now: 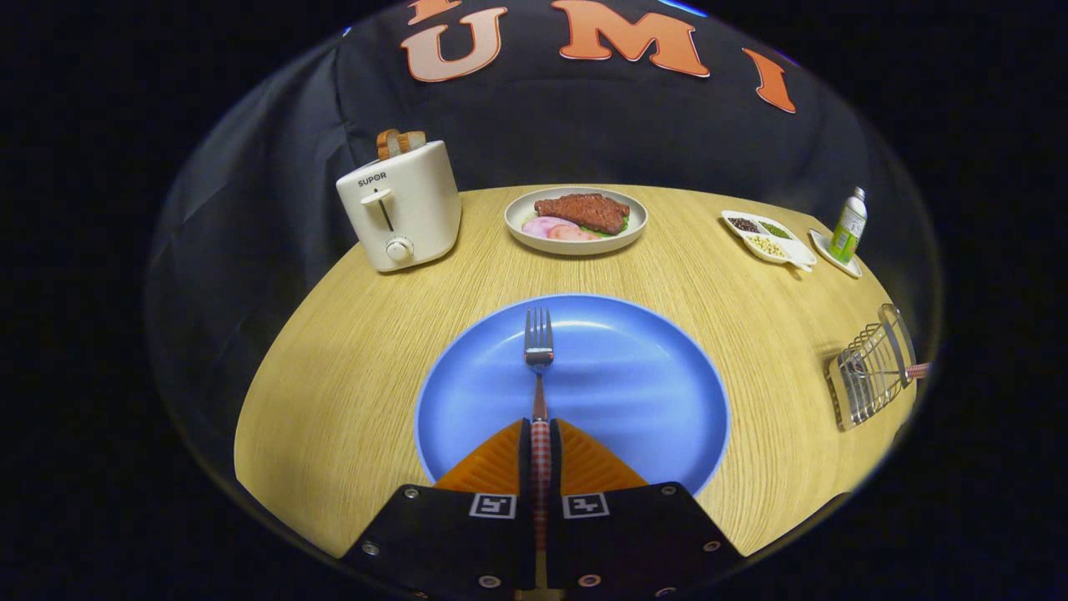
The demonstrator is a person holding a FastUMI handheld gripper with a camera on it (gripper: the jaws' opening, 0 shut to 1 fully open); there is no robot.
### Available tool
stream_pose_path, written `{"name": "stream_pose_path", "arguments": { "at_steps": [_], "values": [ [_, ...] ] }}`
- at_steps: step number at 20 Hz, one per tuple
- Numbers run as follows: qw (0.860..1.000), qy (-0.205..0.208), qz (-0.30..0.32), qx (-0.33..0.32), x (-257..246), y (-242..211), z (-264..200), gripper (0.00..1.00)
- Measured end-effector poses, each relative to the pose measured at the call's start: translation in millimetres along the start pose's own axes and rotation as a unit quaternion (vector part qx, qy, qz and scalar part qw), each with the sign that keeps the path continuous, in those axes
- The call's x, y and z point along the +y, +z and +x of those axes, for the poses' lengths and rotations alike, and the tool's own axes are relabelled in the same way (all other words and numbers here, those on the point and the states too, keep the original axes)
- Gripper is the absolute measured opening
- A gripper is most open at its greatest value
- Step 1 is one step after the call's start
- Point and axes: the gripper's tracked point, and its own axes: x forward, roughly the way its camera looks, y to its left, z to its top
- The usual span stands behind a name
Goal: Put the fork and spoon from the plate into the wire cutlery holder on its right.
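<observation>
My gripper (541, 430) is shut on the checked handle of the fork (538, 351). The fork's metal tines point straight ahead of the fingers, over the middle of the blue plate (651, 401). I cannot tell whether the tines rest on the plate or hang just above it. The wire cutlery holder (872, 367) stands on the table to the right of the plate, and a checked handle pokes out of its far side.
A white toaster (402, 209) with bread in it stands at the back left. Beyond the blue plate is a dish of meat and ham (576, 219). A divided condiment tray (768, 238) and a small green bottle (848, 225) sit at the back right.
</observation>
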Motion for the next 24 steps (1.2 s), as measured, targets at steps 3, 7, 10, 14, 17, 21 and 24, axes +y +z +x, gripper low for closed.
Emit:
{"name": "stream_pose_path", "arguments": {
  "at_steps": [3,7,10,14,17,21,24],
  "values": [
    [1.0,0.001,0.0,-0.004,-11,7,-8,0.06],
    [1.0,0.002,-0.001,-0.025,-29,28,-28,0.06],
    [0.999,0.0,-0.003,-0.041,-50,48,-50,0.06],
    [0.998,-0.011,-0.007,-0.056,-89,65,-78,0.06],
    [0.998,-0.027,-0.007,-0.061,-123,73,-95,0.06],
    [0.997,-0.053,-0.011,-0.054,-173,73,-114,0.06],
    [0.996,-0.071,-0.007,-0.045,-209,68,-122,0.06]
  ]
}}
